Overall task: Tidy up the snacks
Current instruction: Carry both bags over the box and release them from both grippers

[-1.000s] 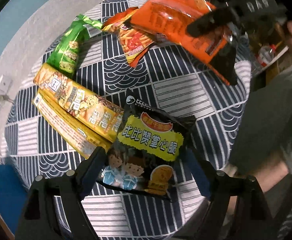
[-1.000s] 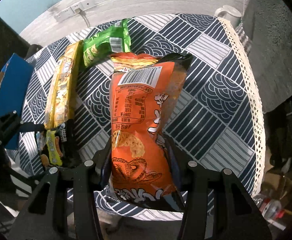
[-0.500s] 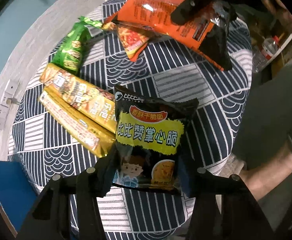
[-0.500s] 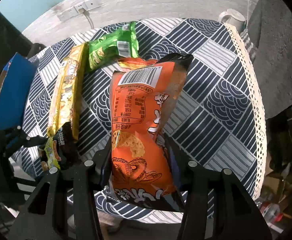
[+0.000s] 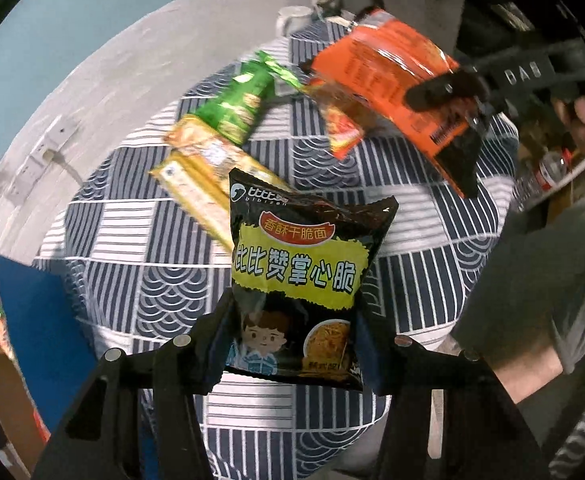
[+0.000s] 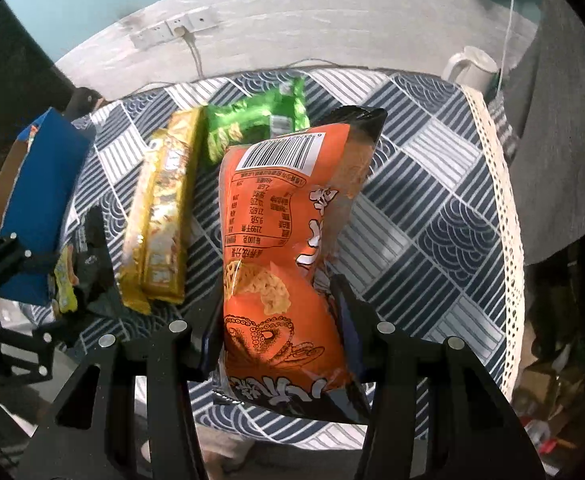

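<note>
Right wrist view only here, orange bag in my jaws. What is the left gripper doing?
Observer: The left gripper has just been closing its jaws and now clamps a black packet by its lower sides.
Operator: Anything hidden behind my orange bag?
Observer: Yes, a small red packet lies on the tablecloth under the orange bag.
Operator: Which face of the black packet shows?
Observer: Its printed front, with a yellow band and a cartoon child, faces the left camera.
</note>
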